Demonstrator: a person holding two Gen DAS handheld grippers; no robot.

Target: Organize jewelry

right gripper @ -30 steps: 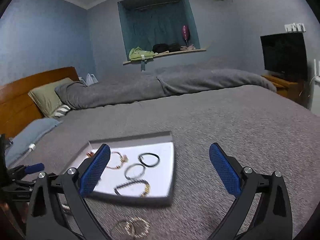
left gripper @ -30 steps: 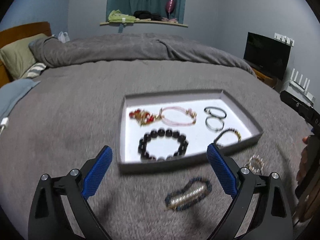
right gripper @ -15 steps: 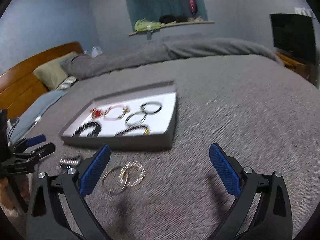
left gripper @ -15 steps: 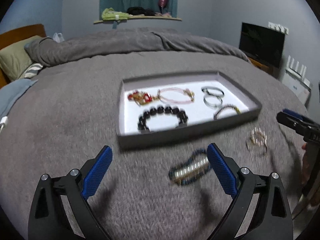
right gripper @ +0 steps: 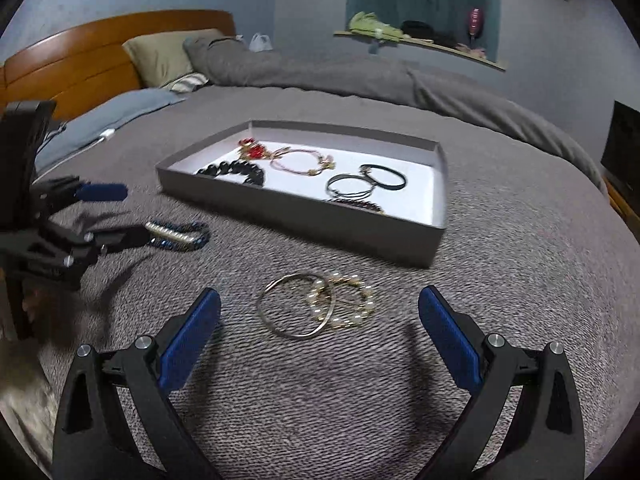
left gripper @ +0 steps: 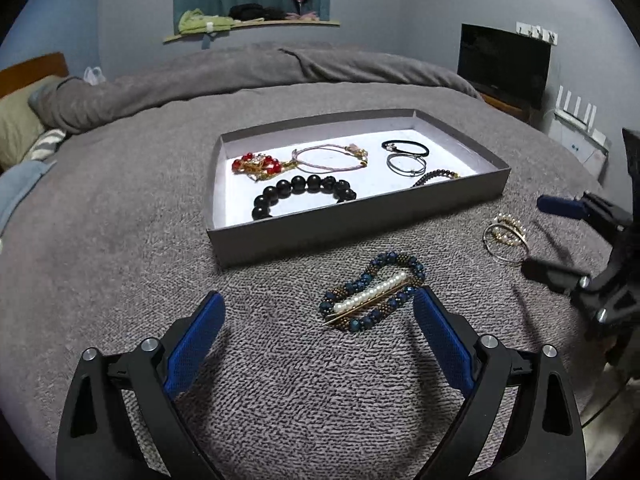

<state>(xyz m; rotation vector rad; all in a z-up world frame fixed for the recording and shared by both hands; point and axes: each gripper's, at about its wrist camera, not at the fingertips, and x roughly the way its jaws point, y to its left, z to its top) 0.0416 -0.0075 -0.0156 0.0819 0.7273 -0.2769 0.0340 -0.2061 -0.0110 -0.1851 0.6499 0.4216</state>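
Jewelry is mostly sorted already: six pcs are seen inside the gray tray [left gripper: 356, 226], incl. the black bead bracelet [left gripper: 304, 194], while the blue bead bracelet w/ pearl bar [left gripper: 372, 296] and gold bangles [right gripper: 316, 304] are left out on the bedspread [left gripper: 120, 240], just in front of the tray. Left gripper [left gripper: 318, 334] is held wide open short of the blue bracelet, right gripper [right gripper: 320, 334] wide open before the bangles, nothing gripped. Headboard [right gripper: 96, 56] is shown only by the right view; TV [left gripper: 502, 64] is fully seen only from the left.
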